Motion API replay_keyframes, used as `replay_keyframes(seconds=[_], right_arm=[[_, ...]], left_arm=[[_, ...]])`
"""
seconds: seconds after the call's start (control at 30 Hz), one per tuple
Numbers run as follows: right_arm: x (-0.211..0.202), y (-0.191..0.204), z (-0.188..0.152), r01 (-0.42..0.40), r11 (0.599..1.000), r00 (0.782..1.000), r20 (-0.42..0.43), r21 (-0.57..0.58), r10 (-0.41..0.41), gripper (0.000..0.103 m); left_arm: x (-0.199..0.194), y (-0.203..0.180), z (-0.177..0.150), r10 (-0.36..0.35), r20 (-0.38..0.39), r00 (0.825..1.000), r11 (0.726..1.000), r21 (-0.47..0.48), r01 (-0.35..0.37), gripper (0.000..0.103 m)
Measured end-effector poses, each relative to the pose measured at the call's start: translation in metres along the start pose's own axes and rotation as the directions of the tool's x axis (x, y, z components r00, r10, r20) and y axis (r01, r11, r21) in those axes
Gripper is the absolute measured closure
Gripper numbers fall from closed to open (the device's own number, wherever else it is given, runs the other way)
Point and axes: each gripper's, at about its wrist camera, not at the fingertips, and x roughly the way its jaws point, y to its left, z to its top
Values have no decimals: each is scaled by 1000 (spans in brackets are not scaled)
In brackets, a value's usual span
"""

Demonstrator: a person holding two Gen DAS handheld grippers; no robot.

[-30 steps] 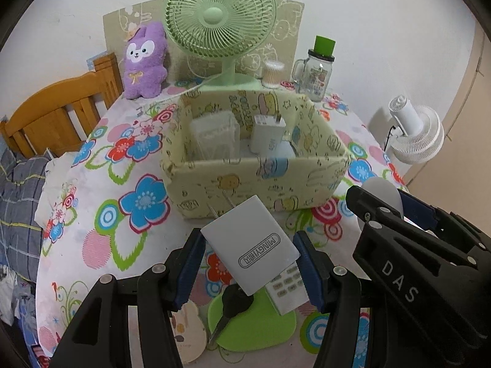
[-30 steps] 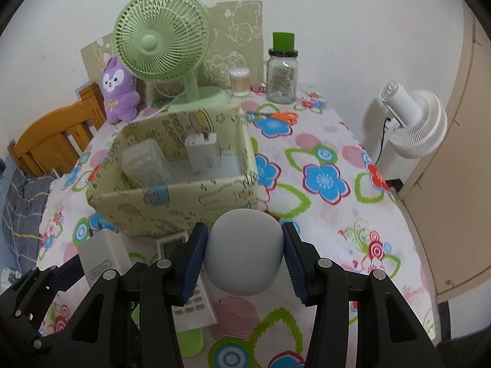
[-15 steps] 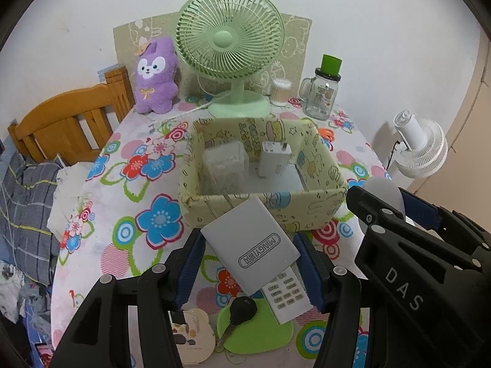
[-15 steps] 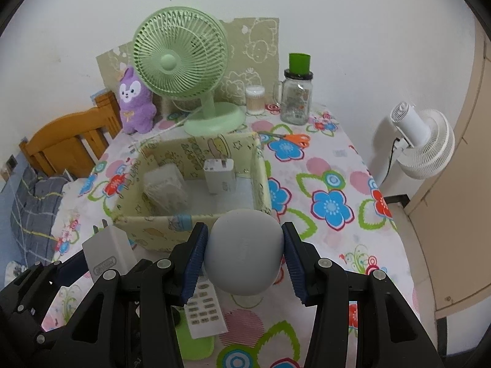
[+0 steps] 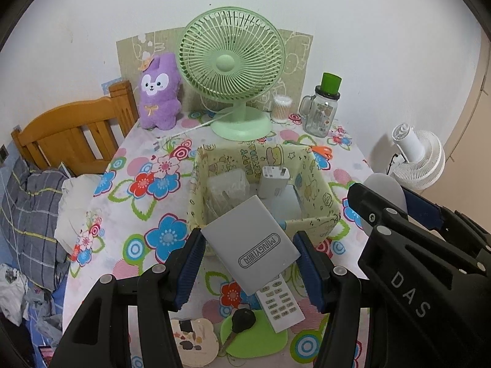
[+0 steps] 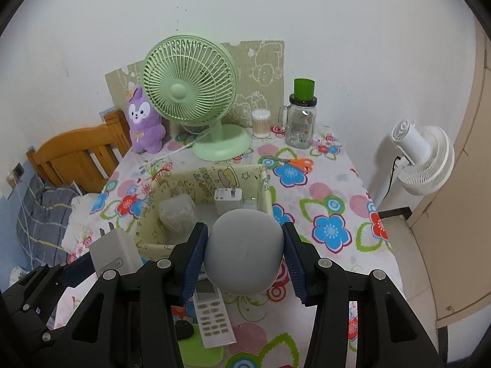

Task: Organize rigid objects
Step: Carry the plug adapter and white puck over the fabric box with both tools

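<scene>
Charger clamped in left tool

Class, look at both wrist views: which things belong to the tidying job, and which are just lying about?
Belonging to the job:
left claw gripping the white charger
right claw gripping the grey round object
fabric box
remote control

Just lying about:
green fan
purple plush
glass jar

— What surrounds the table?
— A plain white wall behind; a wooden chair at its left edge, possibly a bed frame; a white standing fan beside the beige door, right.
</scene>
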Motion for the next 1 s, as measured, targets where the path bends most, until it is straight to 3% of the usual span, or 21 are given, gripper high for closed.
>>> replay_keyframes(seconds=[0.53,1.0], right_arm=[[1,9,32,-30,999,999,16,-44,31,51],[46,11,55,-63,995,998,-22,-77,62,51]], left_arm=[[0,4,30,14,30,999,999,-29,-13,42],[37,10,53,37,6,999,997,-65,-37,42]])
